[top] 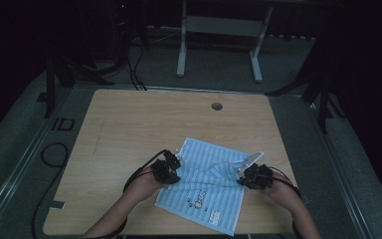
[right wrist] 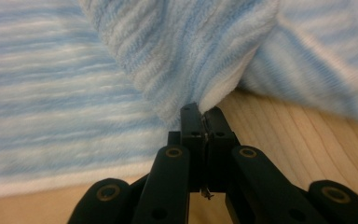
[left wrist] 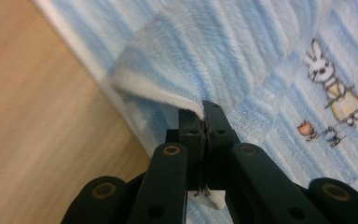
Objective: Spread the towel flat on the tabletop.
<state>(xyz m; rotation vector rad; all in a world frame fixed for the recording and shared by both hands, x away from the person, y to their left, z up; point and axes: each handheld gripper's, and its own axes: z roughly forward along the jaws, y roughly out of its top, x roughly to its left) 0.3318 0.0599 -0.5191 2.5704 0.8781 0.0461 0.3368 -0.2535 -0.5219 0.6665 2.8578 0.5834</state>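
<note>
Wood table point(top: 129, 124): pale, lit dimly, with a small round hole near its far edge; it carried one cloth on its near right part.
Left gripper point(top: 166, 168): held at the cloth's left edge, jaws pressed together on a pinch of that edge point(left wrist: 200, 108); the fabric rose from the pinch in a soft fold.
Towel point(top: 204, 199): blue-and-white striped terry, lying mostly flat with its near corner at the table's near edge; a small rabbit print point(left wrist: 328, 81) showed on its near half, and a ridge was lifted across the middle between the two grippers.
Right gripper point(top: 254, 175): at the cloth's right edge, jaws likewise clamped on a bunched bit of edge point(right wrist: 200, 108), bare wood just beside it.
Step in hand, as I judged: both sides gripped and raised, most likely the start of a fold.
Next move, as I judged: both hands would need to lift together and carry evenly, keeping the edges level so the towel did not skew.
</note>
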